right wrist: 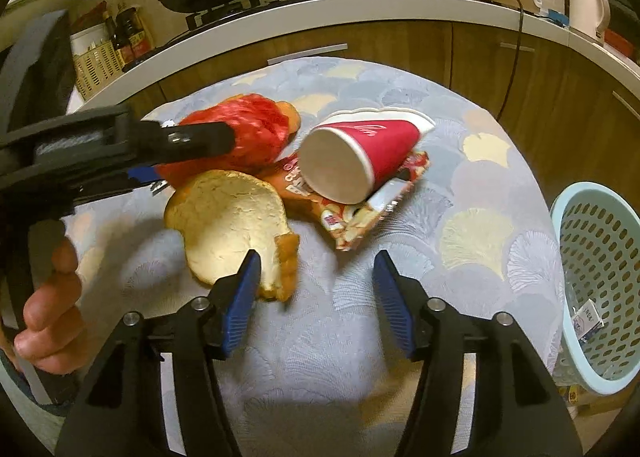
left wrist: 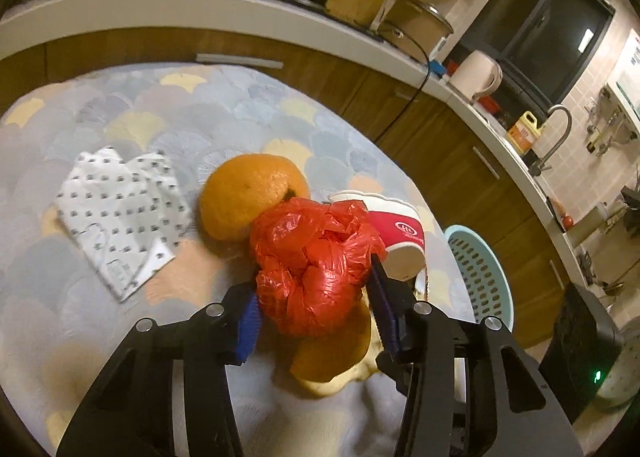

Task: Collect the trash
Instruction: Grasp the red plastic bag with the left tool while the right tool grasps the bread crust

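Left gripper (left wrist: 316, 297): blue ribbed fingers (left wrist: 248, 321) pressed against both sides of crumpled red plastic bag (left wrist: 316, 269), gripping it above the round worktop (left wrist: 120, 337). Right gripper (right wrist: 316, 293): fingers (right wrist: 240, 297) parted, empty, left pad just beside a curved citrus peel (right wrist: 232, 225) with pale pith up. Beyond, a red paper cup (right wrist: 360, 157) tipped on its side over a glossy snack wrapper (right wrist: 360, 225), partly hidden. Clear cloth at the near rim. Perforated blue basket (right wrist: 600, 257) past the right edge, cut off. Dotted napkin (left wrist: 120, 213) and whole orange rind (left wrist: 248, 197) further left.
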Motion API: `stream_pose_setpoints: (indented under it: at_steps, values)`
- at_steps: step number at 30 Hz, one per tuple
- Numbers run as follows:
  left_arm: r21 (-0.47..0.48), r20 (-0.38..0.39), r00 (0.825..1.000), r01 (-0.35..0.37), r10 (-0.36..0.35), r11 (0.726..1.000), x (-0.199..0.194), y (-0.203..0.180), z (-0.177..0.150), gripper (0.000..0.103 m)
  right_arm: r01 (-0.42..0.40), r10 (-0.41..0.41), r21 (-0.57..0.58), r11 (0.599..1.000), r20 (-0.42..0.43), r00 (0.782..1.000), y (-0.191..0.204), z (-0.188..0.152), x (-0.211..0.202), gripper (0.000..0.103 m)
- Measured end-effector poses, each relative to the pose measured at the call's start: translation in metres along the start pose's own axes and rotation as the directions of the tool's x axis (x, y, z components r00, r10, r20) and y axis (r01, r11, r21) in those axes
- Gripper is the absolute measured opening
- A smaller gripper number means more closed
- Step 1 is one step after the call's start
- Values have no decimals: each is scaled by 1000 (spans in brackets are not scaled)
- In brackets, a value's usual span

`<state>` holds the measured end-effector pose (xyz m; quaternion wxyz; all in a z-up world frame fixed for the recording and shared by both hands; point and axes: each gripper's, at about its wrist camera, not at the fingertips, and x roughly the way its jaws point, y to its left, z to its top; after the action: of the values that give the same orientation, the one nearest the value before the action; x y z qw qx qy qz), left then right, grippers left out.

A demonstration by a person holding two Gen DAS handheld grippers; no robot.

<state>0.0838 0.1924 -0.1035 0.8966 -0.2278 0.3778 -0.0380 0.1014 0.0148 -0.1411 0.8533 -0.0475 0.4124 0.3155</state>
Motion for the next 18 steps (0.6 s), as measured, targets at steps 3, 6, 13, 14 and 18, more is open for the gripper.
stream_pose_setpoints:
  at_steps: [3,6,13,14,18]
  values:
    - [-5,41,999,-16,16,1000,-14,8,-7,45,-16,16,3,1000,-13,1000,6,2,3,80]
    - [-39,68,997,-21,23,999,-24,21,-8,45,-45,45,1,999,-32,998,13,5,7,83]
    - [-69,116,993,-8,16,998,-47,43,-10,45,7,-15,-90,996,-94,995,39,4,23,91]
    - [-73,119,993,-4,12,997,-49,45,-11,45,9,-20,-104,995,-99,995,43,5,25,91]
    - [-130,143,984,123,-104,984,-55,63,-16,46,47,-65,-165,985,-105,992,59,4,31,91]
